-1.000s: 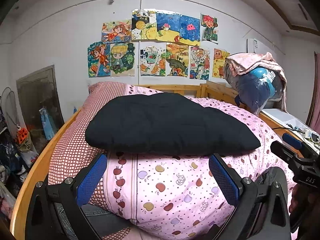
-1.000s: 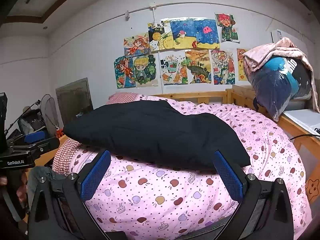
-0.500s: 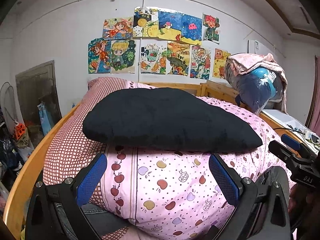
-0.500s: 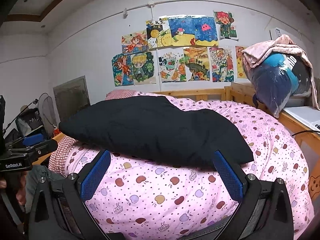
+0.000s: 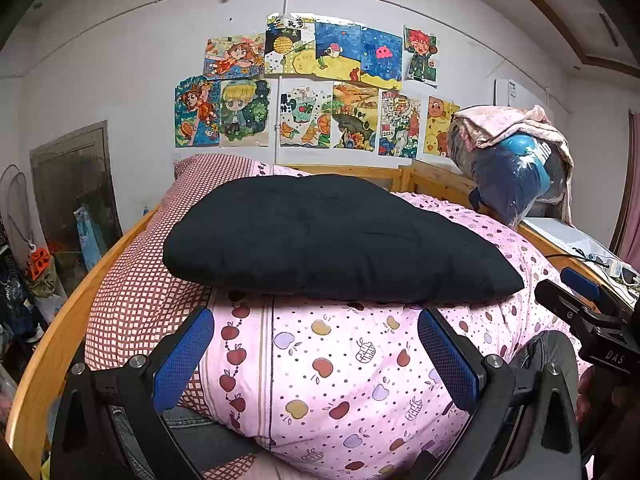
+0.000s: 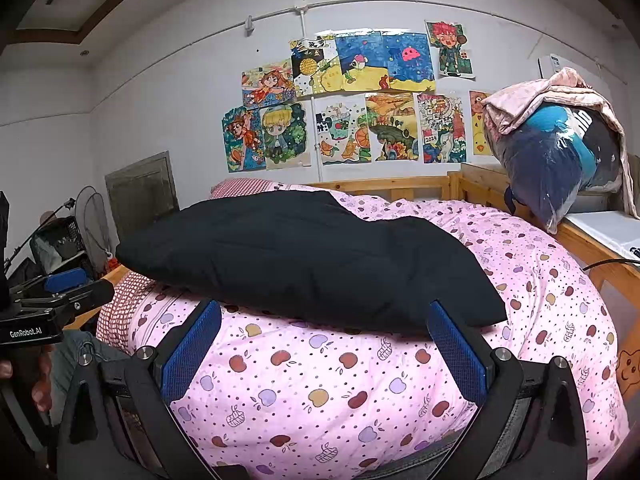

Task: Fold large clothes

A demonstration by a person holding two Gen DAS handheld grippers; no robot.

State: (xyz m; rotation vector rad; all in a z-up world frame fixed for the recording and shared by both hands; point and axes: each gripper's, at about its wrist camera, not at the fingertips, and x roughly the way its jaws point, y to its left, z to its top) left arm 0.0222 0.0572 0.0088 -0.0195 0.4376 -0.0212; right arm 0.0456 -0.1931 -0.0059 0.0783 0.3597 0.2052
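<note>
Black folded garment (image 5: 332, 236) lies on the pink quilt (image 5: 344, 364), just beyond both sets of jaws. Left gripper (image 5: 316, 344) and right gripper (image 6: 324, 340) stand wide apart, empty, level, seemingly just clear of the quilt.

Straight ahead of my claw stands a pale wall (image 5: 120, 80) with a cluster of bright children's drawings (image 5: 312, 92) taped across it, a white conduit (image 5: 286, 4) running above them. Below the drawings sits the wooden bed frame (image 5: 352, 170), its side rail (image 5: 60, 336) curving down to my left. Far left I see a dark grey door (image 5: 74, 184) and cluttered bags. To my right a plastic-wrapped bundle (image 5: 512, 168) rests on a white surface, under dim indoor light
</note>
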